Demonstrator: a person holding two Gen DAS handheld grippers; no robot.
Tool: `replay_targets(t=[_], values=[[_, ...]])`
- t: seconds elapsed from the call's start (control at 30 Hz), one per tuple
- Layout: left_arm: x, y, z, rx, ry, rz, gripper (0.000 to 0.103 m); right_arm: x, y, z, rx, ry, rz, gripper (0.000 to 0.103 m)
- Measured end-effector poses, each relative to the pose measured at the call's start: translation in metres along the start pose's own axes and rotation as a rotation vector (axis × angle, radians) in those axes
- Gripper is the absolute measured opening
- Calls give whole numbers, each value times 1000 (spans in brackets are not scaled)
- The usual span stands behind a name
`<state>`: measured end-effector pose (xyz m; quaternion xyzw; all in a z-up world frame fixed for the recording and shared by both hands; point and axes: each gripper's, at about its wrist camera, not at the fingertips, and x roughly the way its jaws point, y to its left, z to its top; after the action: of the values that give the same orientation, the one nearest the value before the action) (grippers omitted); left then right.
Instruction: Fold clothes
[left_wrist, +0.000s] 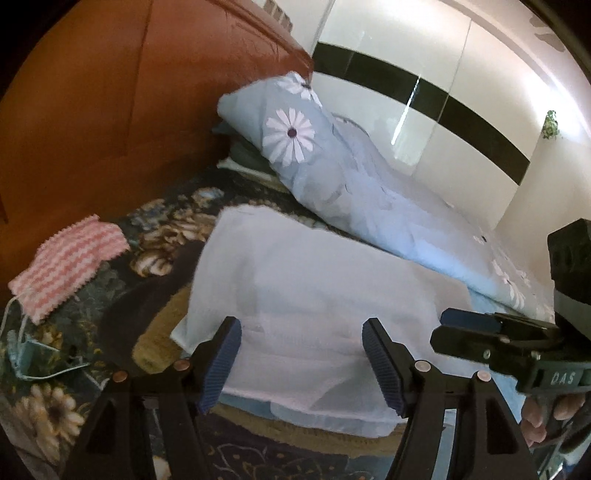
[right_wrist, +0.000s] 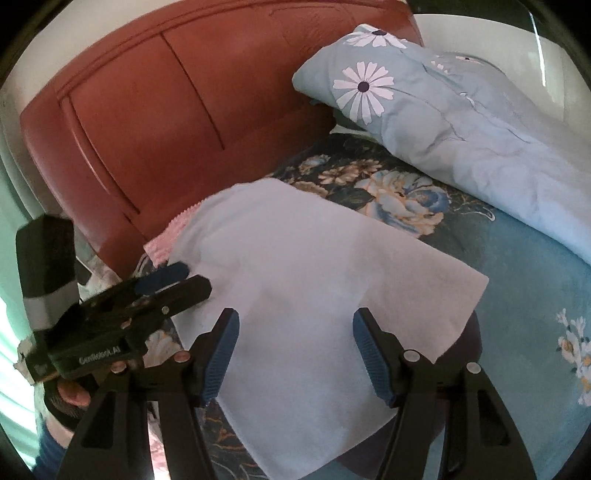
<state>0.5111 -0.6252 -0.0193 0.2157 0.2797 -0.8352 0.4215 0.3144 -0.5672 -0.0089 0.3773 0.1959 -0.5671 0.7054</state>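
Both claws stand apart and empty over the bed (right_wrist: 517, 258), the left claw (left_wrist: 301, 363) and the right claw (right_wrist: 295, 356) each hovering above the pale blue folded cloth (right_wrist: 295, 266) that lies flat just ahead of and beneath their fingers.

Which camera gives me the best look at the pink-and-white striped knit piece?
The left wrist view: the pink-and-white striped knit piece lies fully exposed on the floral bedspread, stripes and edges clear. In the right wrist view only a pink sliver peeks out behind the pale blue cloth.
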Motion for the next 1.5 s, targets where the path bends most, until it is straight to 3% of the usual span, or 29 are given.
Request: replay_targets(t=[0.13, 0.37, 0.43, 0.6, 0.83, 0.97, 1.1, 1.37, 1.43, 1.5], values=[[-20, -8, -4, 17, -48, 14, 72, -19, 6, -1, 6, -59, 14, 66], [-45, -20, -22, 37, -54, 43, 72, -51, 24, -27, -61, -117, -12, 66], [-50, -22, -35, 29, -49, 21, 78, -57, 24, -38, -51, -125, 18, 66], [-57, -25, -72, -5, -43, 5, 83, -61, 22, -68, -48, -118, -6, 66], [-56, -28, -115, -51, -42, 113, 84, -55, 14, -112, -11, -112, -59, 69], [-53, -27, -139, -125, -27, 94, 91, -46, 7, -135, -5, -86, -109, 70], [-49, -34, -161, -167, -2, 84, 97, -41, -1, -153, 14, -67, -145, 84], [-56, -50, -177, -165, -13, 169, 103, -40, -3, -180, 25, -48, -200, 85], [-61, -51, -179, -173, -17, 180, 103, -39, -2, -184, 24, -36, -226, 95], [-64, -51, -179, -175, -26, 200, 103, -40, 1, -187, 14, -36, -240, 97]])
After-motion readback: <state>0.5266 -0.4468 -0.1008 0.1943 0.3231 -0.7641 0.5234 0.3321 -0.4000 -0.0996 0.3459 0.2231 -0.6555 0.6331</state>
